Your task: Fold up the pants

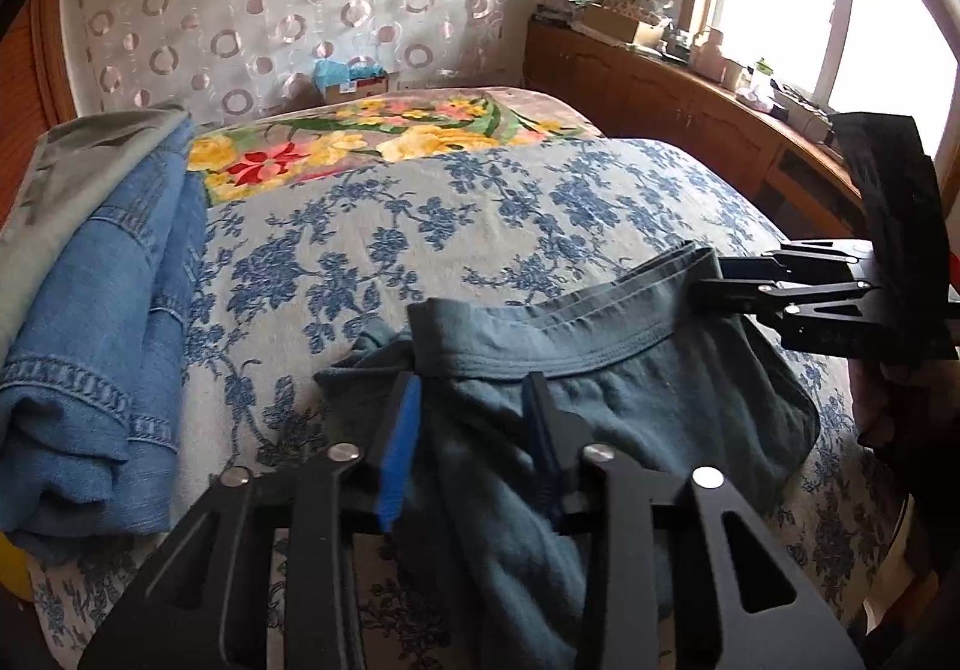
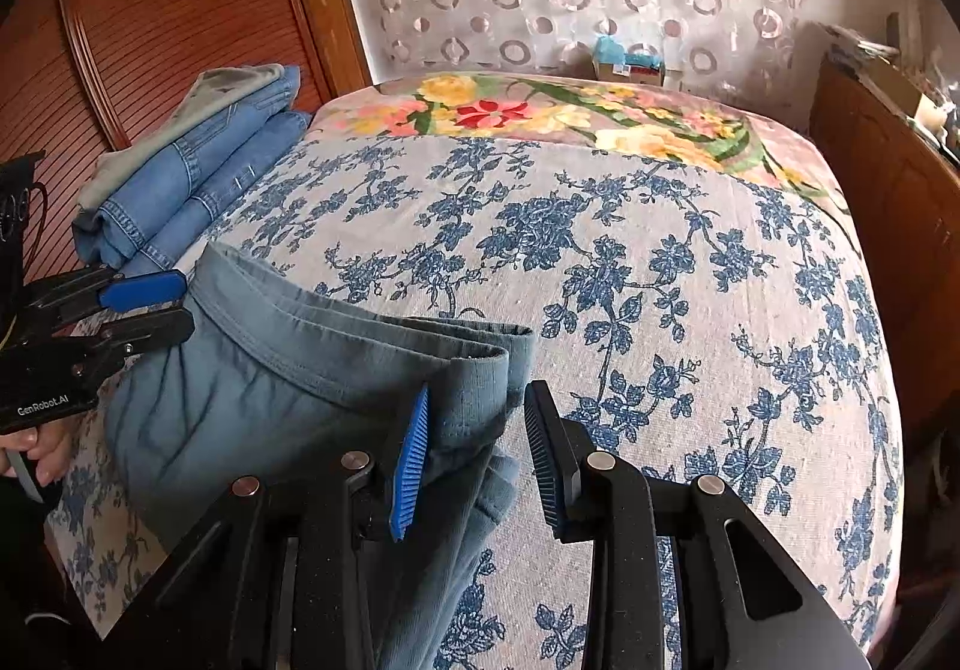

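Two grippers are set at opposite ends of the waistband of the teal pants (image 1: pixel 630 400), so that the garment can be carried or stretched as one piece. In the left wrist view, the left gripper (image 1: pixel 474 430) is seen low in the frame with bunched cloth filling the narrow gap between its blue-padded fingers (image 1: pixel 399 454); a grip on the fabric is judged to be in place there. In the right wrist view, the right gripper (image 2: pixel 477 454) is seen low and centre, its left pad lying against the folded waistband corner while the other pad stands clear of the cloth over bare bedding, so the fingers are read as open and nothing is pinched. The pants (image 2: pixel 288 388) lie on the bed (image 2: pixel 660 262) in the lower left of that view, apparently already doubled leg upon leg, with the waistband raised into a ridge between the two tools. That ridge is likely held up so the top edge stays straight for the next fold. Farther out, folded jeans (image 1: pixel 96 346) are stacked at the left edge of the bed, probably finished pieces kept clear of the working area. A person's hand (image 2: pixel 39 451) is seen holding the left tool at the left edge.
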A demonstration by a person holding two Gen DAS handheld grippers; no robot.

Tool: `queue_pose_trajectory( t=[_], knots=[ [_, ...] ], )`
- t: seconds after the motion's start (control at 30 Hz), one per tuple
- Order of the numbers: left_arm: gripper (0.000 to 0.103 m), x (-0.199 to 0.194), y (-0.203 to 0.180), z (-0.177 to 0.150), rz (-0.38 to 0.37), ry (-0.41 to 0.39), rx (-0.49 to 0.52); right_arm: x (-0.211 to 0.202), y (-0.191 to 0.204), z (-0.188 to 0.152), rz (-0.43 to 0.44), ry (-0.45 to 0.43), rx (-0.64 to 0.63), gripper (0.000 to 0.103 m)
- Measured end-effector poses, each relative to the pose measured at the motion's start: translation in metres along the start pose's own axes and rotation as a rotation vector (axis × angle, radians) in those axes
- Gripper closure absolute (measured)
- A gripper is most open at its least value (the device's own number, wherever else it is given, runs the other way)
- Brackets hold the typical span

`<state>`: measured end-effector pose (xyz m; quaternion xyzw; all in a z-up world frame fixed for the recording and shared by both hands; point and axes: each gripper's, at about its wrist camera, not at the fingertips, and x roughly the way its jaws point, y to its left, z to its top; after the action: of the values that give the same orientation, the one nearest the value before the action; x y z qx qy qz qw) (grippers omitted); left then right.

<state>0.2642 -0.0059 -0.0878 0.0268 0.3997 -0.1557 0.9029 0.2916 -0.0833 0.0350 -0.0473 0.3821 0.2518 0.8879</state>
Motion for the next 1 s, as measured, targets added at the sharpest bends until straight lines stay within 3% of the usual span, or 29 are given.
queue_pose_trajectory(
  t=[0.03,0.17,0.27,0.43,0.47,0.53,0.6,0.67,1.0],
  knots=[
    [0.074,0.003,0.001,0.0,-0.002,0.008,-0.001,-0.001,-0.001,0.0,0.005,-0.001,0.005,0.07],
    [0.096,0.005,0.002,0.0,-0.003,-0.004,-0.006,-0.003,-0.004,0.0,0.014,-0.009,0.024,0.07],
    [0.097,-0.014,0.005,0.003,-0.006,-0.074,-0.033,-0.011,-0.003,-0.001,0.008,-0.025,0.023,0.07],
    [0.097,-0.015,0.01,0.005,0.016,-0.045,-0.06,-0.032,0.0,-0.01,0.004,-0.055,0.021,0.07],
    [0.096,-0.015,0.011,0.005,0.026,-0.035,-0.063,-0.037,0.002,-0.015,0.006,-0.057,0.022,0.07],
    [0.084,-0.016,0.012,0.002,0.033,-0.026,-0.072,-0.044,0.004,-0.023,0.006,-0.057,0.024,0.07],
    [0.061,-0.021,0.012,-0.003,0.029,-0.025,-0.07,-0.052,0.005,-0.033,0.005,-0.054,0.026,0.07],
    [0.053,-0.026,0.01,-0.01,0.023,-0.03,-0.061,-0.059,0.006,-0.044,0.007,-0.045,0.034,0.07],
    [0.051,-0.036,0.001,-0.056,0.018,0.038,-0.056,-0.074,0.016,-0.081,0.044,0.006,0.055,0.07]
  ],
)
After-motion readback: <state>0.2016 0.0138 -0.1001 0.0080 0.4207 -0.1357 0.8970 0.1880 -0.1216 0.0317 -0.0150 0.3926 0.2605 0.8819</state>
